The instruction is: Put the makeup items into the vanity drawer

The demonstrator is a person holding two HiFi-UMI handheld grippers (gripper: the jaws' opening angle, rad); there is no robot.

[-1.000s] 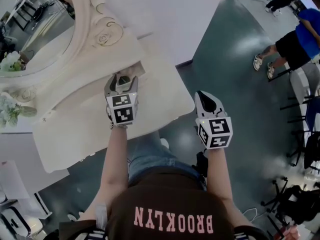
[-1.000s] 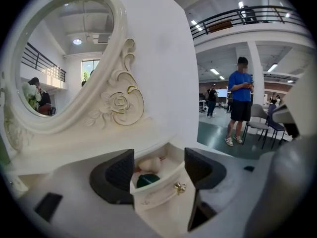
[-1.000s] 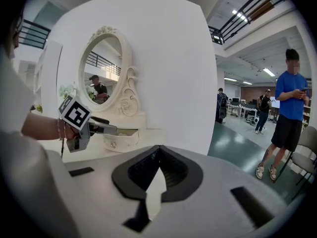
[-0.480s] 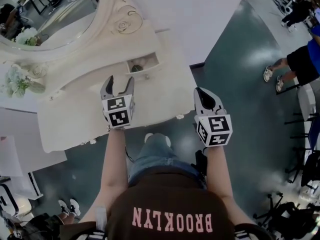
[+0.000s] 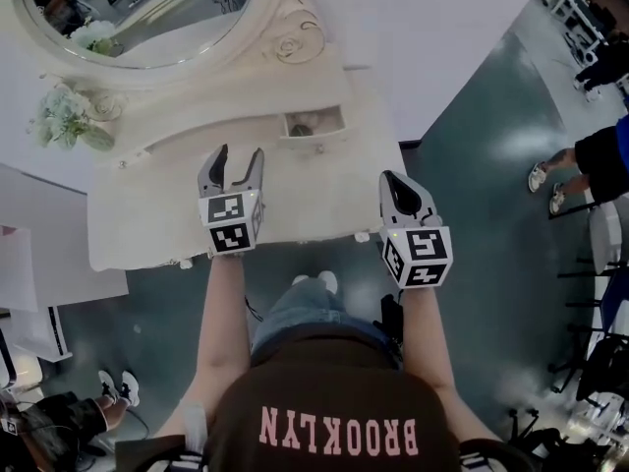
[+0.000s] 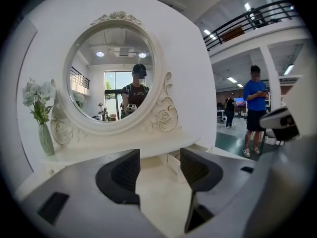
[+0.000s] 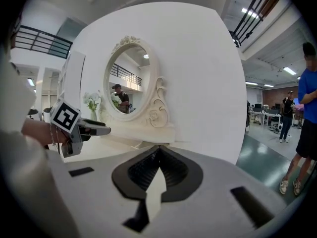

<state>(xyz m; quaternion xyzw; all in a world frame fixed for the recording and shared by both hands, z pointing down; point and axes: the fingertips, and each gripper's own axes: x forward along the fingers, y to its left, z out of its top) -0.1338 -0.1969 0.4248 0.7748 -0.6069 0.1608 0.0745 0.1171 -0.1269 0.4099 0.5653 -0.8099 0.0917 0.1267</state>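
Looked along the right gripper (image 7: 158, 152), jaws pressed together and empty, toward oval mirror (image 7: 130, 81) upper centre-left, left gripper (image 7: 101, 128) at left.

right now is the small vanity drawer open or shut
open: the drawer stands pulled out of the vanity, its inside showing from above with a dark item in it
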